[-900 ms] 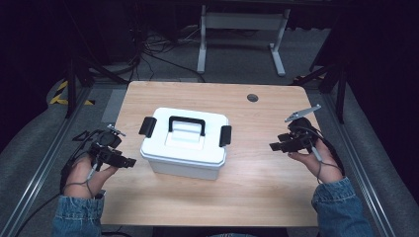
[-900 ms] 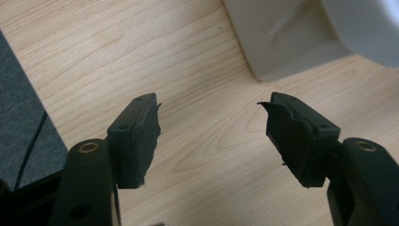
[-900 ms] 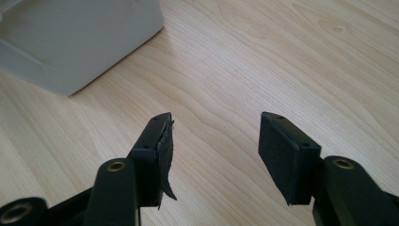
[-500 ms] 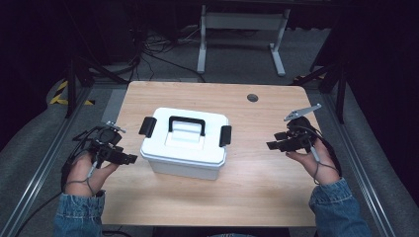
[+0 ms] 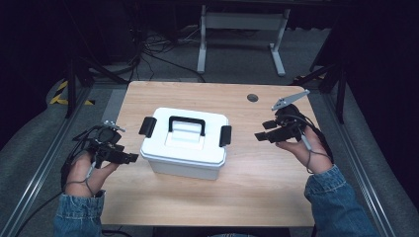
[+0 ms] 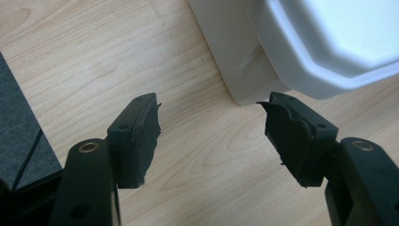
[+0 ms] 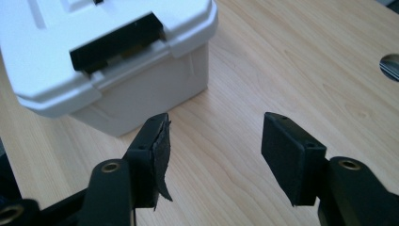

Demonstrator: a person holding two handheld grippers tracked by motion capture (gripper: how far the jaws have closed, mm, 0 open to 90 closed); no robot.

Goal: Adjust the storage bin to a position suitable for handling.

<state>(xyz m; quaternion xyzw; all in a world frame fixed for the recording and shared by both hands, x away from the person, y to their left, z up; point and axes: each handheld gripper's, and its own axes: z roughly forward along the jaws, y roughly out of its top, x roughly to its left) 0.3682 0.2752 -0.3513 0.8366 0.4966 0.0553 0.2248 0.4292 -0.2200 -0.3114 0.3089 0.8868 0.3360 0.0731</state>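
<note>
High view, box: a white rectangular plastic storage box with a black carrying handle stood near the middle of the pale wooden surface, lid on, a black latch at its left end and another black latch at its right end.

High view, left tongs: the left tongs lay low just beside the box's left end, not touching it. Compared with the earlier pictures they had crept a little closer to the box.

High view, right tongs: the right tongs hung near the right latch, with bare wood between. They too had edged inward from where they were a moment earlier.

Left gripper view: the left tongs stood wide apart with nothing between them; the box's lower corner sat just ahead, the wood under it.

Right gripper view: the right tongs were spread open and empty, aimed toward the box's end wall; the right latch lay closed against the lid above.

Meaning: both hands seemed to be closing in on the two ends, most likely to reach the latches. Neither latch had been touched, so the work on the box looked barely begun.
</note>
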